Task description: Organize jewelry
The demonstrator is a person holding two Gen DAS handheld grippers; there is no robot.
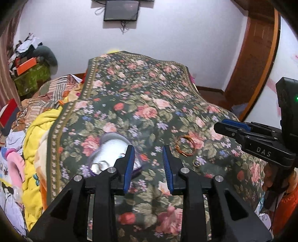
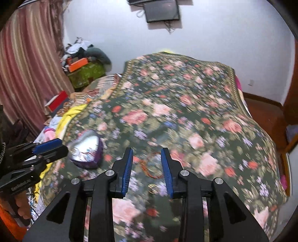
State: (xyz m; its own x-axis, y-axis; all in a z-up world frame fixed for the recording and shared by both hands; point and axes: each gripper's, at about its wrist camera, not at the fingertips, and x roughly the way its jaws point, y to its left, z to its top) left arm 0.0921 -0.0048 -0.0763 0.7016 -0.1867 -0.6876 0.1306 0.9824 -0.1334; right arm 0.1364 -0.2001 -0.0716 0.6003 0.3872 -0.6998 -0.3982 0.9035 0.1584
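On floral bedspread: one orange bangle, one ring, one heart-shaped box; both claws wide, empty.

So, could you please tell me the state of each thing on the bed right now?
Left tool: open, empty.
Right tool: open, empty.
Box: open, a ring inside.
Bangle: flat on the bedspread, outside the box.
Ring: on the bedspread, near the bangle.

Bedspread: floral blanket
Wall: dark screen, perhaps a television
Left: striped curtain, yellow blanket, orange box
Right: wooden door
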